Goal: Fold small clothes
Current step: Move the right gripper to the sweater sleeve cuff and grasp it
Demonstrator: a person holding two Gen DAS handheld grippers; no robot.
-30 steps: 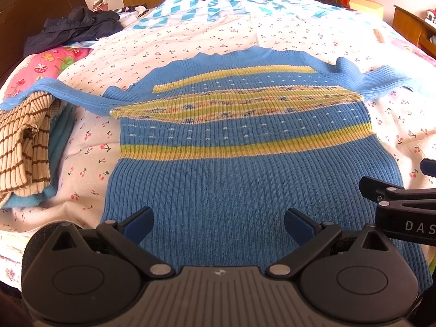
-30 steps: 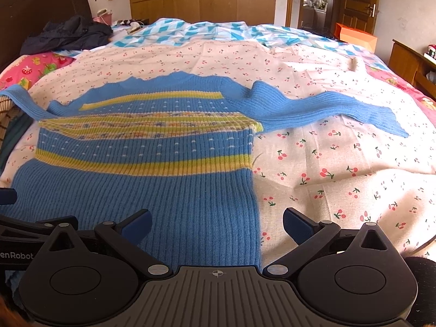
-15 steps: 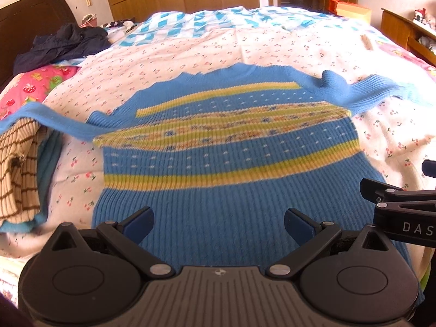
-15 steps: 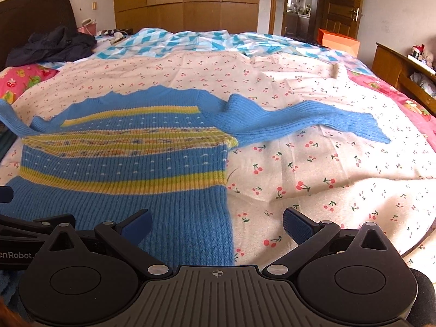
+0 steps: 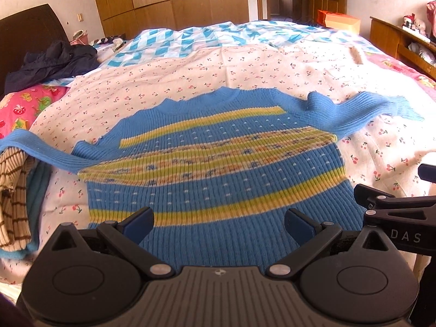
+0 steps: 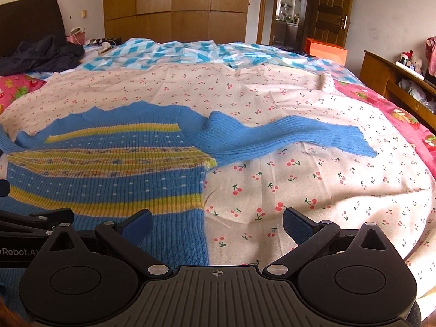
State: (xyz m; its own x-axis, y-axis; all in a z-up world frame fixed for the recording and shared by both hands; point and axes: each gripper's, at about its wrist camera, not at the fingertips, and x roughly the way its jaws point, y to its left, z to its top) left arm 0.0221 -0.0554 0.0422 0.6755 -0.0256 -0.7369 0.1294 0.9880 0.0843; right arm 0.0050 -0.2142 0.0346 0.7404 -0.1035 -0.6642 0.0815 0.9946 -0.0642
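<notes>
Left wrist view: the left tongs (image 5: 218, 224) stand wide apart with nothing between the blue pads (image 5: 139, 224), poised over the lower hem part of the blue sweater (image 5: 218, 169). The sweater lies flat, front up, on the cherry-print sheet (image 5: 190, 73) of the bed, collar away from the camera, with yellow-green stripes across the chest. Its left sleeve (image 5: 35, 150) runs out from the sweater's body onto a brown-striped garment (image 5: 12, 201) folded at the bed's edge. The other sleeve (image 5: 362, 109) stretches off the opposite shoulder. Beyond the sweater's collar lies a blue diamond-pattern quilt (image 5: 207, 38), and a dark jacket (image 5: 51, 62) is heaped near the headboard. Part of the right tongs' black frame (image 5: 395, 212) shows just off the sweater's hem corner.

Right wrist view: the right tongs (image 6: 216, 226) are likewise spread fully, gripping nothing, straddling the sweater's (image 6: 109, 174) side edge, one pad (image 6: 137, 224) above the knit and the other above the bare sheet (image 6: 313, 190). The sweater's sleeve (image 6: 286, 135) lies extended across the sheet, away from the body. An orange box (image 6: 325, 50) sits past the bed, far beyond the sweater's collar.
</notes>
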